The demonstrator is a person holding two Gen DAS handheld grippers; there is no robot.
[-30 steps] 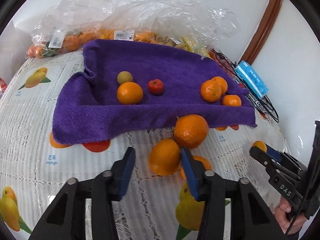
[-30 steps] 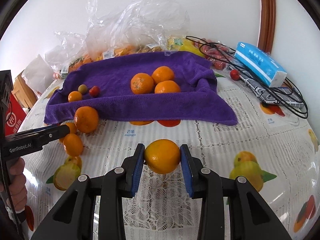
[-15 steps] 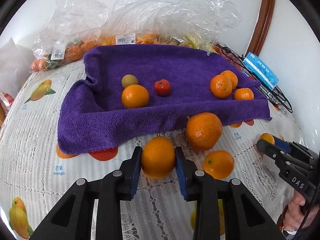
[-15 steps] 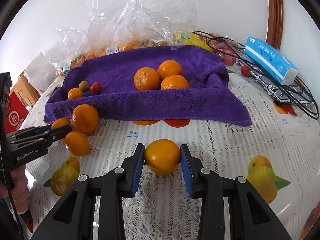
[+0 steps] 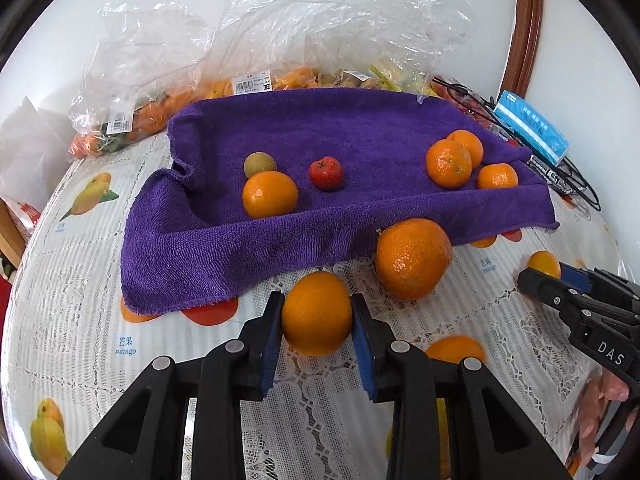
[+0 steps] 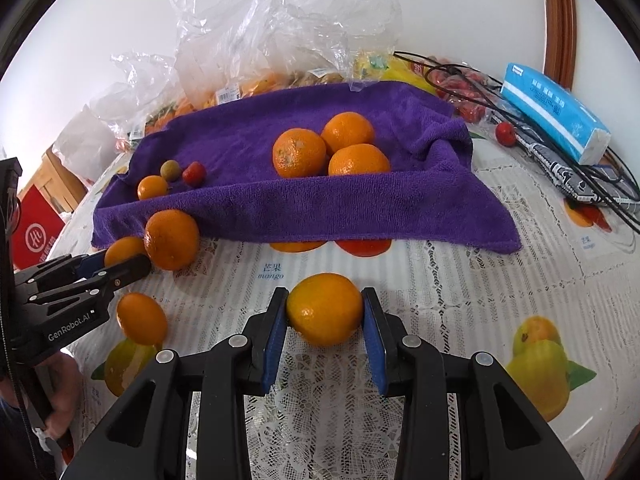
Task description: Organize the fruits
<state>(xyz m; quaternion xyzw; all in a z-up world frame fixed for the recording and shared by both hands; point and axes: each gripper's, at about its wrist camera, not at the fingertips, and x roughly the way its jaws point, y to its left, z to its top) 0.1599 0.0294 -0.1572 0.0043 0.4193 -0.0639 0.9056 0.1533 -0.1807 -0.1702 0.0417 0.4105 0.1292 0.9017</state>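
Left gripper (image 5: pixel 318 314): black two-finger tongs with blue pads, closed on a smooth round orange (image 5: pixel 317 312); both pads press its sides, just near of the cloth's front hem.
Right gripper (image 6: pixel 325 312): same build, clamped on a second round orange fruit (image 6: pixel 325 309) over bare tablecloth, well near of the cloth.
Purple cloth (image 5: pixel 224 248): a terry towel spread at mid-table; its near edge drapes forward in a fold, its far edge meets the bags.
Fruit on cloth, left group: one small orange (image 5: pixel 270 194), a yellow-green round fruit (image 5: pixel 259 163) touching it behind, a small red fruit (image 5: pixel 326 173) just to the right.
Fruit on cloth, right group: three pebbly mandarins (image 6: pixel 299 153) touching one another.
Loose fruit: a large dimpled orange (image 5: pixel 412 258) resting against the towel's front hem, right of the left tongs; a smaller loose orange (image 6: pixel 142 319) lies nearer, on the table.
Table (image 6: pixel 460 280): round, covered by white lace over a fruit-printed sheet (image 5: pixel 80 280); the open stretch lies between the two tongs and along the near rim.
Far edge: crumpled clear plastic bags (image 5: pixel 280 32) holding produce, against the white wall.
Right edge: a blue tissue pack (image 6: pixel 556 118) and black cables (image 6: pixel 592 184), beside a small red fruit on the table (image 6: pixel 506 133).
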